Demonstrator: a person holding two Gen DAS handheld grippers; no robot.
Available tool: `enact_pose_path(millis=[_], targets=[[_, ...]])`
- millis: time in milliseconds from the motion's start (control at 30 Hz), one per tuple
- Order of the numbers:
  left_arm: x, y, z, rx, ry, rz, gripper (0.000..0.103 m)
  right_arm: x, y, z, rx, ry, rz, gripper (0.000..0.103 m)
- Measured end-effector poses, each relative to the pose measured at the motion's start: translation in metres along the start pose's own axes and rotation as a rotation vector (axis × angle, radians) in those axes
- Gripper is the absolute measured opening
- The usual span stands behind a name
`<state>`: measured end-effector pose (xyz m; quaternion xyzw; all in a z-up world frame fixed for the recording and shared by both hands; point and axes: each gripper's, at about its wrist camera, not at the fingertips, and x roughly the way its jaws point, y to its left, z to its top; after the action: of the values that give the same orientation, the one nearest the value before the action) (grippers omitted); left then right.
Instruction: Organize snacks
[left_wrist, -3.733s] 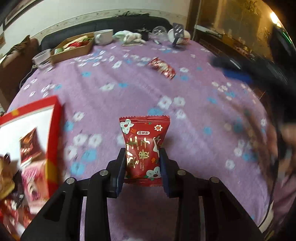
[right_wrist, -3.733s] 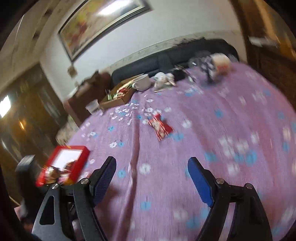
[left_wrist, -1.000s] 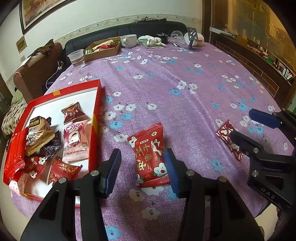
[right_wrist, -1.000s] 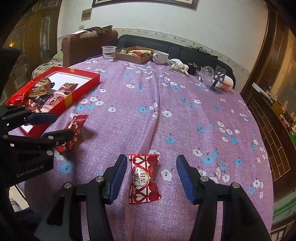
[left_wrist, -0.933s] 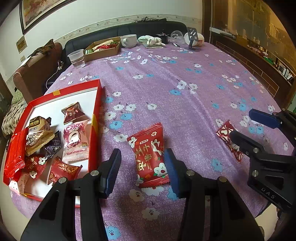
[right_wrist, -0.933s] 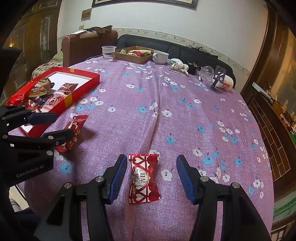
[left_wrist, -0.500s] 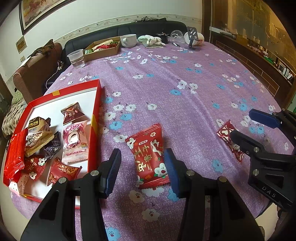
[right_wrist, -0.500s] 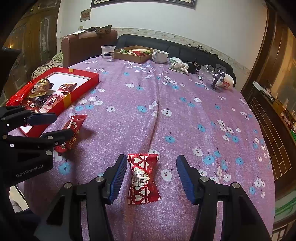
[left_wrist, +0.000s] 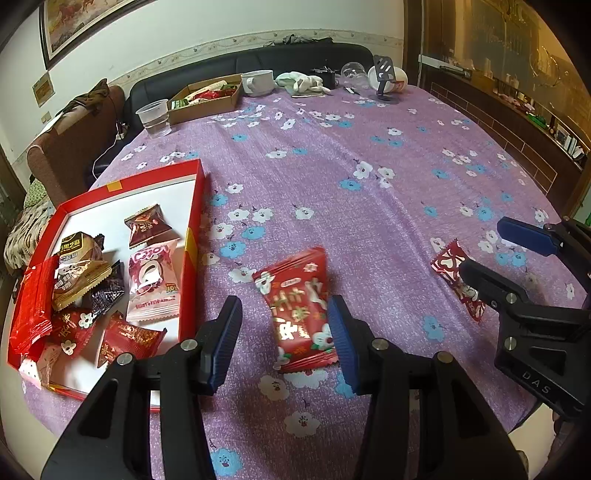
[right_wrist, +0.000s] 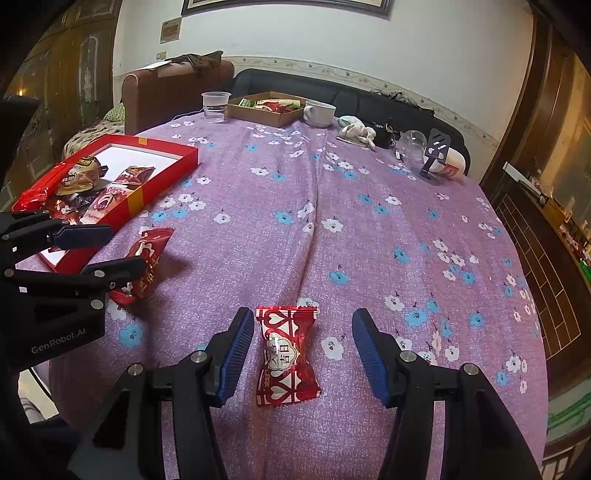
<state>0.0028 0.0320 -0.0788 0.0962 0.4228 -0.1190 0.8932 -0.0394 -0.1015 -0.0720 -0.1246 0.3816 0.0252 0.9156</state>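
At the left sits the red tray (left_wrist: 194, 206) with several wrapped snacks inside. Right of it, the left gripper (left_wrist: 286, 341) is spread wide, released, around a red flowered snack packet (left_wrist: 297, 310) lying flat on the purple flowered tablecloth (left_wrist: 332, 166), its right finger touching the packet. Farther right, the right gripper (right_wrist: 303, 356) is also released, straddling a red heart-patterned candy (right_wrist: 286, 350) on the near cloth.

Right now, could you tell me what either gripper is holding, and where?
Nothing: both the left gripper and right gripper are open around red snack packets on the tablecloth.
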Motion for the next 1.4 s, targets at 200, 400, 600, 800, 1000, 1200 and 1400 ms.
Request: enact_pose_path(millis=[200, 400, 600, 800, 1000, 1200, 1400], targets=[[-0.006, -0.001, -0.001, -0.002, -0.008, 0.003, 0.047, -0.004, 0.000, 0.000, 0.000, -0.005, -0.004, 0.057], [-0.009, -0.002, -0.002, 0.000, -0.015, 0.005, 0.047, -0.008, 0.002, -0.001, 0.000, -0.009, -0.007, 0.057], [-0.014, -0.003, -0.002, 0.003, -0.029, 0.014, 0.047, -0.011, 0.000, -0.001, 0.009, -0.014, -0.006, 0.058], [-0.015, -0.003, -0.002, 0.005, -0.036, 0.019, 0.047, -0.012, 0.001, 0.000, 0.007, -0.014, -0.005, 0.058], [-0.016, -0.002, -0.002, 0.006, -0.045, 0.035, 0.047, -0.012, 0.002, 0.000, 0.006, -0.013, -0.005, 0.058], [-0.014, 0.000, -0.002, 0.007, -0.044, 0.039, 0.047, -0.012, 0.004, 0.000, 0.008, -0.011, -0.002, 0.058], [-0.009, 0.010, -0.002, -0.002, -0.034, 0.044, 0.047, -0.010, -0.004, -0.004, 0.013, -0.005, 0.009, 0.061]])
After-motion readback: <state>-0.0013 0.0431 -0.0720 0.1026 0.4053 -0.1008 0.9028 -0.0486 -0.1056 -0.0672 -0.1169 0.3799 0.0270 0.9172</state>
